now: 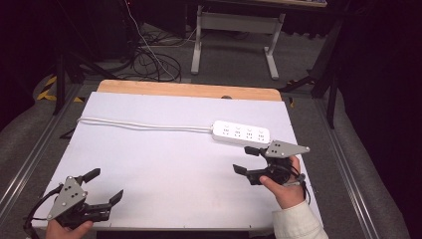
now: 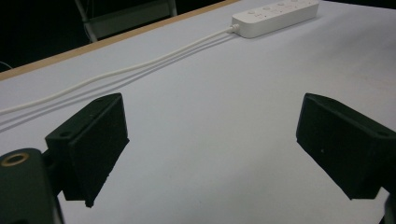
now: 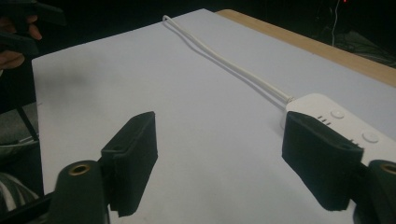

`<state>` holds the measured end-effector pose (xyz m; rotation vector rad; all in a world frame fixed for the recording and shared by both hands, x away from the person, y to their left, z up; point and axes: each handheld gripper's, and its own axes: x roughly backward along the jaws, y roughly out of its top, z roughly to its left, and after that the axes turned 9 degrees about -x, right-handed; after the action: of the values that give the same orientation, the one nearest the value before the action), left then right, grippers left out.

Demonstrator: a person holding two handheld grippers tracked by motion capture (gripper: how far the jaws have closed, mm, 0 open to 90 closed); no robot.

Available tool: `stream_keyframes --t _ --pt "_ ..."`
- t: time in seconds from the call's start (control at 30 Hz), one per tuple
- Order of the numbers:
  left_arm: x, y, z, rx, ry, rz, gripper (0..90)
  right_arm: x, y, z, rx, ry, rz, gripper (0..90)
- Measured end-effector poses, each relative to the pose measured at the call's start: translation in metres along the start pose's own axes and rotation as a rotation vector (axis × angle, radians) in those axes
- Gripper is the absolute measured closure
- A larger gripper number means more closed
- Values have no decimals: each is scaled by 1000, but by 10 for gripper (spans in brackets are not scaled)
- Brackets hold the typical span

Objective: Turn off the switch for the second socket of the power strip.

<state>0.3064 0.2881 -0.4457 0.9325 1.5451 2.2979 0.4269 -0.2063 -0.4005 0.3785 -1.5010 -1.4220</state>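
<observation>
Left gripper sat spread wide with nothing in it at the white table's near left corner, while the right gripper, jaws spread too, hovered just beside the white plastic power strip at the right.

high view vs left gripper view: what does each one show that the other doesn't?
High view alone: both grippers at once, the right gripper open beside the power strip, the left gripper near the table's front corner, plus the floor, cables and desk legs beyond. Left gripper view alone: a close look between its own open jaws, nothing held. Shared: power strip, white cord, white table, wooden far edge.
</observation>
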Motion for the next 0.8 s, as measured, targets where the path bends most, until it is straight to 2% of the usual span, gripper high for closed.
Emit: stream_keyframes --t 0.13,0.3,0.37,0.57,0.6,0.73,0.8 --pt "0 0 0 4 -1 -2 98 -2 -9 1 7 14 -2 241" --pt "0 0 0 18 -3 -5 97 -8 -26 0 -6 79 -10 217" --pt "0 -1 2 14 -2 -5 97 -11 -31 1 -6 88 -11 215" --pt "0 -1 1 30 -3 1 96 -16 -41 4 14 83 10 201" --pt "0 -1 2 18 -2 5 95 -17 -43 4 17 78 18 201" --pt "0 -2 0 25 -5 5 93 -22 -51 5 9 78 41 197" --pt "1 -2 0 15 -3 5 92 -25 -56 5 12 76 47 195"
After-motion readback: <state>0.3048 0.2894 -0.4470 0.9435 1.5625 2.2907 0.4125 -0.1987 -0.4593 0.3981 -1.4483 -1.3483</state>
